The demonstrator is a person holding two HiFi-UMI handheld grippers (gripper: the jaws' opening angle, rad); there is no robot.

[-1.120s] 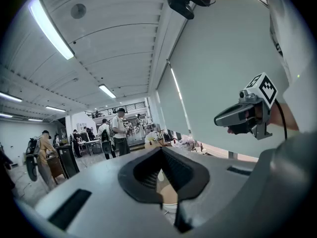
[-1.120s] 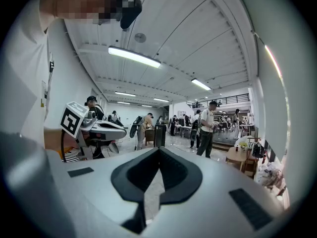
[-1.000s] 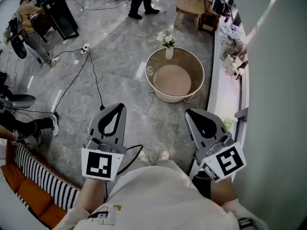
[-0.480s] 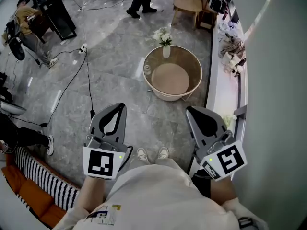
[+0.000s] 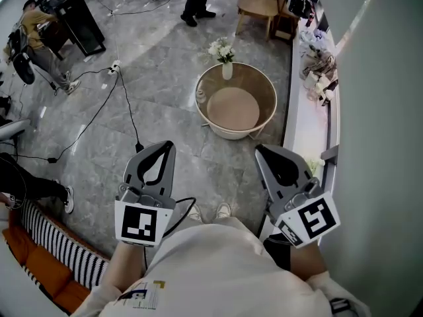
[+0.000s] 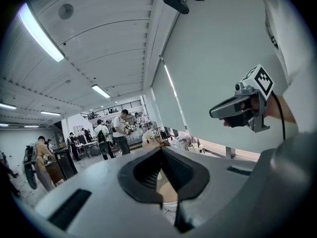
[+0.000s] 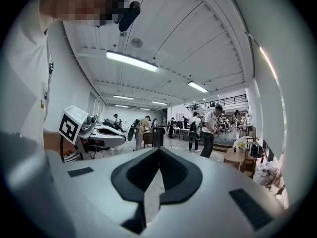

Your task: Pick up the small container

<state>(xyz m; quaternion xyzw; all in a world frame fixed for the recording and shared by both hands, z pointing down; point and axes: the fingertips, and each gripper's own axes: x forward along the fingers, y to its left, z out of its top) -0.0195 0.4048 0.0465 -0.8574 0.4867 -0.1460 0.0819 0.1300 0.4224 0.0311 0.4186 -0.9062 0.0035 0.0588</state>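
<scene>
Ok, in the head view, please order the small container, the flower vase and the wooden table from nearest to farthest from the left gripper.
From the left gripper:
1. small container, on the left edge of the round table.
2. flower vase, at that table's far edge.
3. wooden table, farthest, at the view's top.

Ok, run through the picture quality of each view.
Head view: sharp, edges bowed, a bright streak across the wall. Left gripper view: fisheye, black corners, ceiling light blown white. Right gripper view: same fisheye and black corners, light strip glaring.
</scene>
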